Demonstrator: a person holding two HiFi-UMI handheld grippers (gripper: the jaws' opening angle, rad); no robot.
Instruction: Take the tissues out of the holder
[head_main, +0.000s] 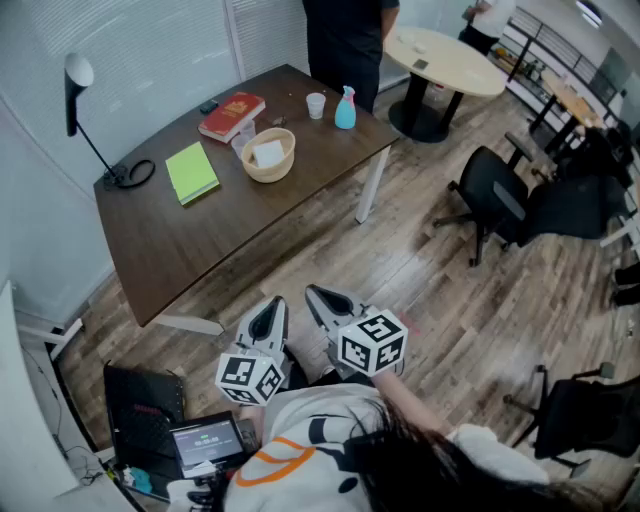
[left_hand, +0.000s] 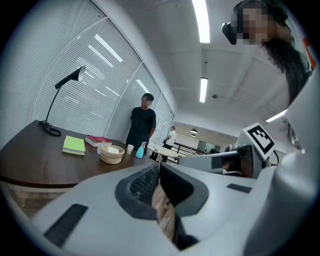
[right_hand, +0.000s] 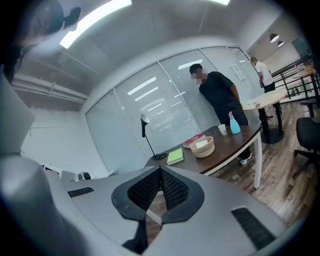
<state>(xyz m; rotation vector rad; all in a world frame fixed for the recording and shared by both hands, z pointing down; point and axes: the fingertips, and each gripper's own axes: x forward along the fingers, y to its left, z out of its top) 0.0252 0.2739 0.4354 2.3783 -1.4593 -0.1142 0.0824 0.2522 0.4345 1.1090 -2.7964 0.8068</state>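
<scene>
Your left gripper (head_main: 270, 312) and right gripper (head_main: 322, 298) jaws are together, empty; tissues (head_main: 267, 153) in the holder (head_main: 285, 168) lie far ahead, in line with the left.

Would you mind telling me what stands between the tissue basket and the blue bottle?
A white cup stands between the basket and the bottle, shown in the left gripper view.
</scene>
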